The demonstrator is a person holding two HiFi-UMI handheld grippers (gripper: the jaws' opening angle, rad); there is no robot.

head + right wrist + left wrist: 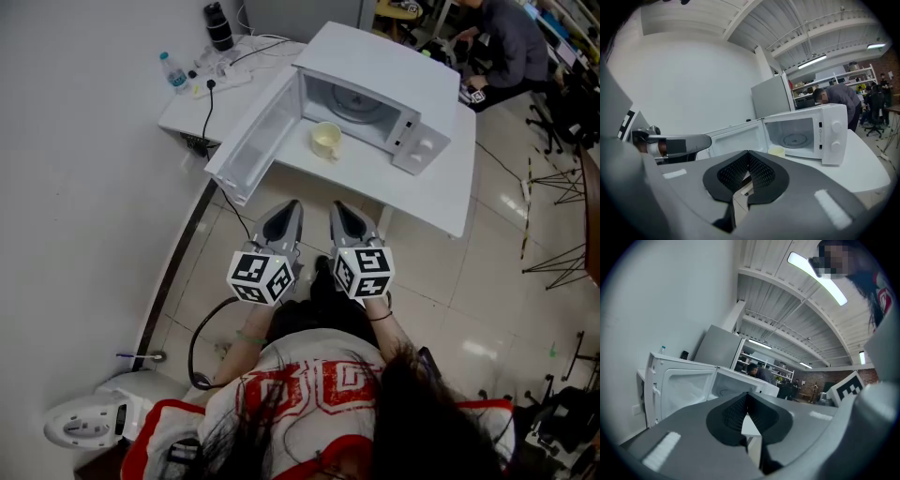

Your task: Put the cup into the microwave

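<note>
A pale yellow cup (325, 140) stands on the white table (441, 192) just in front of the white microwave (384, 80), whose door (255, 136) hangs open to the left. The right gripper view has the cup (776, 151) before the open cavity with its glass plate (794, 139). My left gripper (290, 210) and right gripper (343, 210) are side by side short of the table's near edge, both shut with nothing between their tips. The left gripper (746, 397) points level at the microwave (717, 383); the right gripper (748, 157) points slightly downward.
A second white table at the back left carries a water bottle (173, 72), a power strip (220, 82) and a dark flask (218, 25). A black cable (208, 323) runs down to the floor. A person (506, 42) works at the back right. A white appliance (98, 417) stands at my left.
</note>
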